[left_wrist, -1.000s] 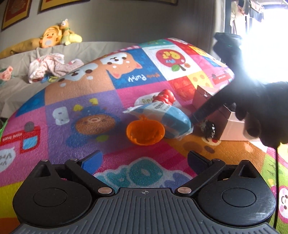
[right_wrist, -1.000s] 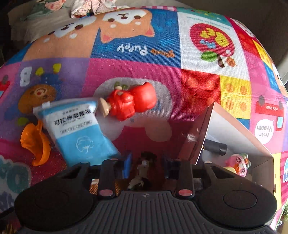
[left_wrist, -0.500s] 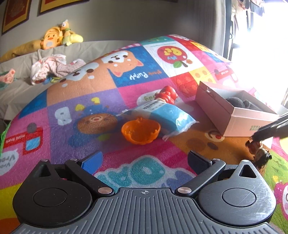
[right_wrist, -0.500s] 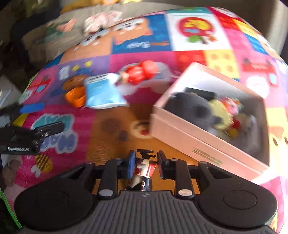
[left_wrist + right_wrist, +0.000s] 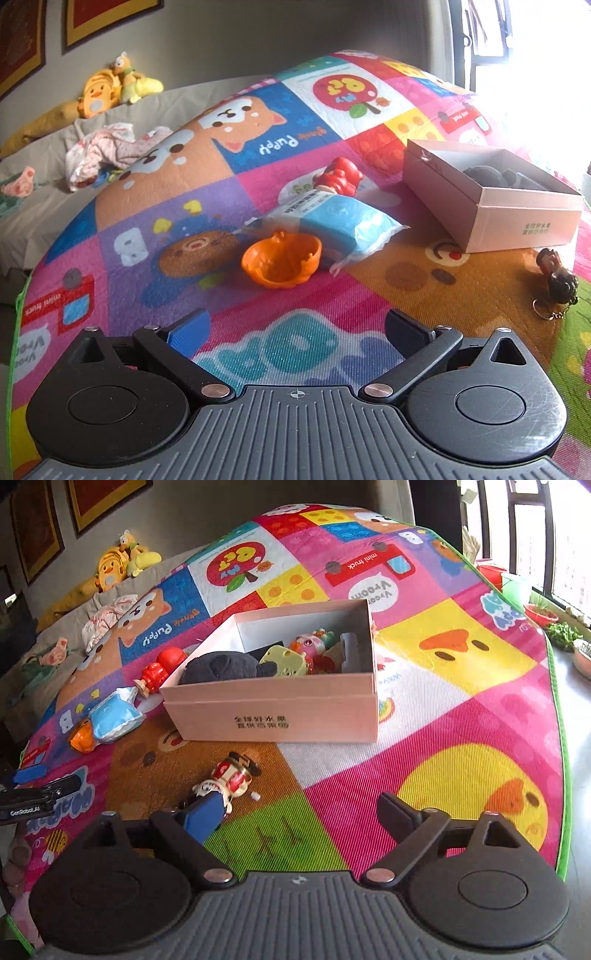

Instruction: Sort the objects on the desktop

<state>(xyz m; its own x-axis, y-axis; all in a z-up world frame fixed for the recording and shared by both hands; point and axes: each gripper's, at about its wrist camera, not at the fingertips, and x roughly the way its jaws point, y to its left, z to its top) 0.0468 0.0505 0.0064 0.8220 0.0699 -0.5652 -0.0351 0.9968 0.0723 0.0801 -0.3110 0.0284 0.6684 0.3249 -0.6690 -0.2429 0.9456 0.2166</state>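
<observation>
Over the play mat [image 5: 461, 716], near its front edge, I see the right gripper [image 5: 295, 808] angled down, fingers opening, nothing between them; the figurine keychain [image 5: 225, 779], clamped earlier, lies before the box [image 5: 273, 712]. Left gripper [image 5: 295, 328] fingers apart.
</observation>
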